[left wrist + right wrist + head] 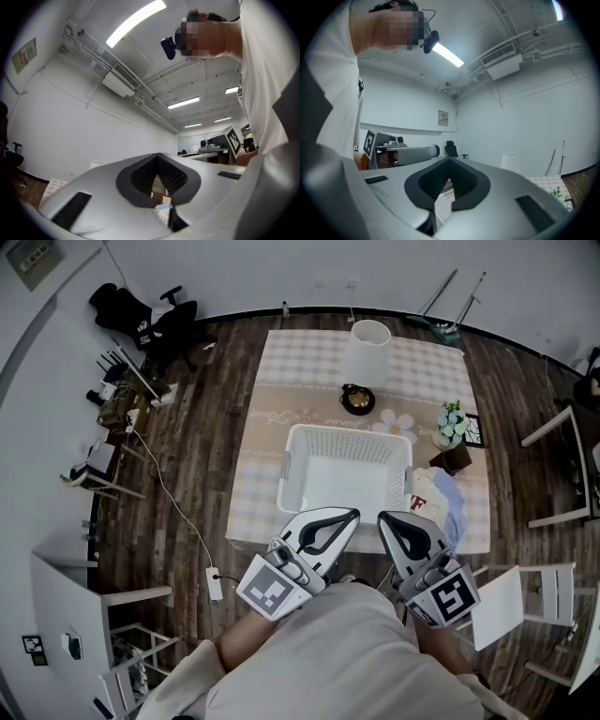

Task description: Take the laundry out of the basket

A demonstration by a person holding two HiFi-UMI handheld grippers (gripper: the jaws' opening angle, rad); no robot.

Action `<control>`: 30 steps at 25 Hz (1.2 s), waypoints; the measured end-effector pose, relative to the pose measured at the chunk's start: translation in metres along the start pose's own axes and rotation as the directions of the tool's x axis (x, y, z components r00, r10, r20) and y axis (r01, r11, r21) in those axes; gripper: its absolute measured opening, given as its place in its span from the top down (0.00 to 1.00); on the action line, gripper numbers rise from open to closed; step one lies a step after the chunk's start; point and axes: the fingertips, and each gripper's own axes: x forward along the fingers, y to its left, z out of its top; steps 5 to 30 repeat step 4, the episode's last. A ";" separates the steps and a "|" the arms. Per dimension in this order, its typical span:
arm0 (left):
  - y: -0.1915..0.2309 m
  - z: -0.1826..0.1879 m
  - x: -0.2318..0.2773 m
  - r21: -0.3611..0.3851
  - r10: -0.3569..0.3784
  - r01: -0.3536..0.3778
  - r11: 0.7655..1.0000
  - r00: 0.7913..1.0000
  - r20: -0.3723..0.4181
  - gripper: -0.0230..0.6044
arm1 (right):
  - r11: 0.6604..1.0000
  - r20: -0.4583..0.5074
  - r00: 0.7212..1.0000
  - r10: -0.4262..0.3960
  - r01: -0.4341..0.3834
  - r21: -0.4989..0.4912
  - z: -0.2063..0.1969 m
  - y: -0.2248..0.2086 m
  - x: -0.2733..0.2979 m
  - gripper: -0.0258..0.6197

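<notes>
An office or lab room dressed as a home is shown: a cloth-covered table (281,381) is set on wood flooring (197,427), an office chair (173,320) is parked beyond its far left corner, and strip lights (136,21) and an air unit (121,80) are mounted overhead.

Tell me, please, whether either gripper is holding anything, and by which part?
Nothing is held. The left gripper and the right gripper both have their jaws shut with nothing between them, by the near side of the white basket.

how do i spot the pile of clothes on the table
Find the table with the checked cloth, then the white basket on its near side. The clothes pile lies right of the basket: crumpled white and pale-blue fabric with a red mark, the only soft heap there.
</notes>
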 end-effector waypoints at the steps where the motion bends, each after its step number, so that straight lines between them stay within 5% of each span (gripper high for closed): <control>1: 0.000 0.001 0.000 0.001 0.000 0.000 1.000 1.000 0.003 0.96 | 1.000 0.001 1.000 -0.001 0.001 0.000 0.000 0.000 0.000 0.98; 30: 0.002 0.001 0.001 0.007 -0.002 0.002 1.000 1.000 0.006 0.96 | 1.000 0.005 1.000 -0.003 0.003 0.001 0.001 -0.002 0.000 0.98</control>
